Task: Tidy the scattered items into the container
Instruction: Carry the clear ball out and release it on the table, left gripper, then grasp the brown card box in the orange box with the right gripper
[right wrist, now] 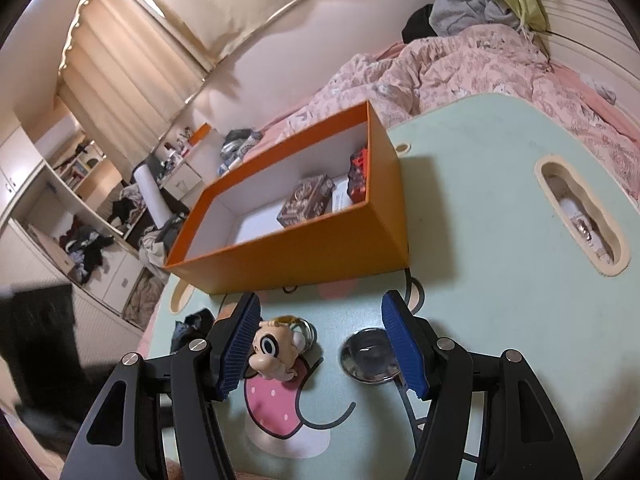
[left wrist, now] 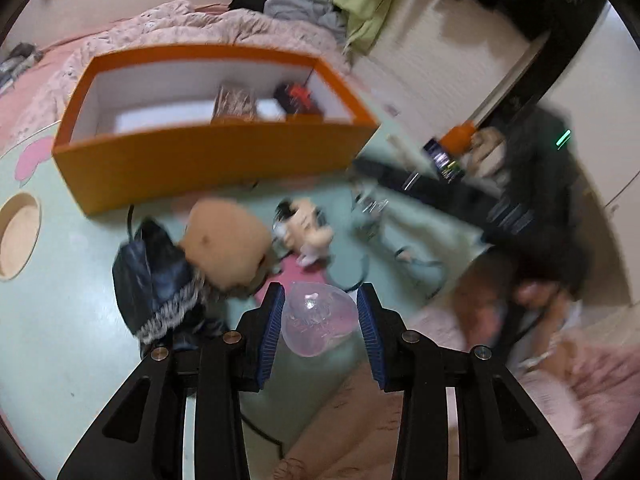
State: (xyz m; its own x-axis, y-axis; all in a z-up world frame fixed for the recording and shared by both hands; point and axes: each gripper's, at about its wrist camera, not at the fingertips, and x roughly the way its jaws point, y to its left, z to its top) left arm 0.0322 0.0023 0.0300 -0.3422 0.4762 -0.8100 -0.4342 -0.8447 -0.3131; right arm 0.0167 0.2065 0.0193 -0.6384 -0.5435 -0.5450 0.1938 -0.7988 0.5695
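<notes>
With the left gripper (left wrist: pixel 320 322) pinching the pink heart case (left wrist: pixel 318 322), carry it over the far orange box (left wrist: pixel 208 164) wall before letting go.

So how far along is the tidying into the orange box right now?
Partly done. The orange box already holds a brown carton and a red-and-black item. The left gripper holds a clear pink heart. Left on the table: cartoon figure, dark pouch.

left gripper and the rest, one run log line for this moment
left gripper: shut on pink heart case | right gripper: open over figure keychain | orange box: partly filled
</notes>
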